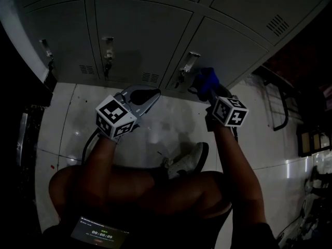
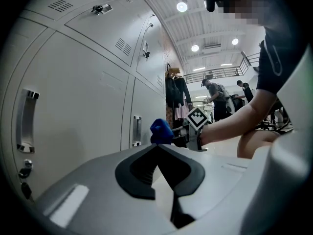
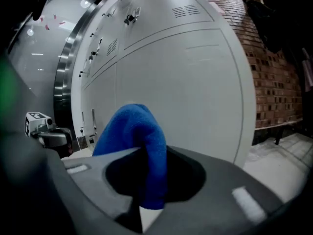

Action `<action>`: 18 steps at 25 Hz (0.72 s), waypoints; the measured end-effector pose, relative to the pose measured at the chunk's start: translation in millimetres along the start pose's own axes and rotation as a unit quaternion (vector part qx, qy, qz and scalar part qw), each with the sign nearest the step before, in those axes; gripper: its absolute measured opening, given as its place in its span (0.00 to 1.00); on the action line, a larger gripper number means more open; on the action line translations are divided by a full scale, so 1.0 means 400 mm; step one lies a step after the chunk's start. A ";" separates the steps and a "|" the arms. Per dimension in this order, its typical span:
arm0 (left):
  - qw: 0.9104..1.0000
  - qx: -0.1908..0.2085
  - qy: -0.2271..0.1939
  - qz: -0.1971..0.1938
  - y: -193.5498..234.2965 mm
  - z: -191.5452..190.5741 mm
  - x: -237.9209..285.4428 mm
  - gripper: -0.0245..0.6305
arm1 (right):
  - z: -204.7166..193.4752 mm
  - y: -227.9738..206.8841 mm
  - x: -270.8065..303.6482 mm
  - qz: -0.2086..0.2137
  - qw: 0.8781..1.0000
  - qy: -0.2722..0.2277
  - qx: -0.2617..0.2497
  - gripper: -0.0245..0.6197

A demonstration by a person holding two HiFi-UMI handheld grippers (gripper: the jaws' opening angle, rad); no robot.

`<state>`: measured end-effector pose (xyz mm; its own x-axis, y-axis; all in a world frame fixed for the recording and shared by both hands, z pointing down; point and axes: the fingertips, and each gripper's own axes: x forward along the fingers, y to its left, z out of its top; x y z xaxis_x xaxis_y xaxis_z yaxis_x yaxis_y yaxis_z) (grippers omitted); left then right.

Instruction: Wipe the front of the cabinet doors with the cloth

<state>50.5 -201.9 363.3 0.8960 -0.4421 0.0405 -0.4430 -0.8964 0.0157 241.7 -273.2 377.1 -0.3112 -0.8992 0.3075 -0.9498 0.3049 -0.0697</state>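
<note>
**Inspector:** State of the tongs?

**Operator:** My right tongs (image 1: 206,87) are clenched on the blue cloth (image 3: 139,146). A fold of it stands up past their tips, toward the cabinet door (image 3: 195,82). My left tongs (image 2: 159,150) are closed on nothing, and sit to the left of the right pair, short of the doors.

**Inspector:** Is the cloth on the door?

**Operator:** I cannot confirm contact. The door is just ahead of the right tips, and no view shows whether the cloth touches it.

**Inspector:** Hazards?

**Operator:** I judge there are three.
- **Slipping:** only a narrow fold is pinched, so a firm stroke could drag the cloth out of the grip.
- **Snagging:** the door handle (image 1: 189,61) is just left of and ahead of the right tongs, so a leftward pass may catch the loose fold on it.
- **Scraping:** if I press too far, the hard tips rather than the cloth could meet the paint.

The idle left tongs could also knock the neighbouring door.
</note>
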 end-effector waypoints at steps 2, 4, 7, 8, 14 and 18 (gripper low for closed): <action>1.000 0.001 -0.005 0.001 0.000 0.005 -0.003 0.05 | -0.024 0.053 0.031 0.012 1.000 0.013 -0.012 0.15; 1.000 0.001 -0.008 0.003 0.003 0.009 -0.006 0.05 | -0.040 0.097 0.061 0.021 0.999 0.018 -0.024 0.15; 1.000 0.001 -0.011 0.006 0.004 0.013 -0.007 0.05 | -0.050 0.138 0.103 0.024 0.999 0.021 -0.035 0.15; 1.000 0.002 -0.012 0.006 0.004 0.015 -0.007 0.05 | -0.051 0.147 0.115 0.023 0.999 0.021 -0.037 0.15; 1.000 0.001 -0.015 0.007 0.008 0.015 -0.008 0.05 | -0.066 0.134 0.161 0.010 0.999 0.022 -0.024 0.15; 1.000 -0.003 -0.014 0.007 0.010 0.013 -0.009 0.05 | -0.086 0.071 0.157 -0.015 0.999 0.031 -0.040 0.15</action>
<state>45.7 -203.9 358.1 0.8901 -0.4557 0.0127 -0.4558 -0.8898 0.0205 196.2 -310.2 427.2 -0.2783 -0.8878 0.3666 -0.9524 0.3046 0.0147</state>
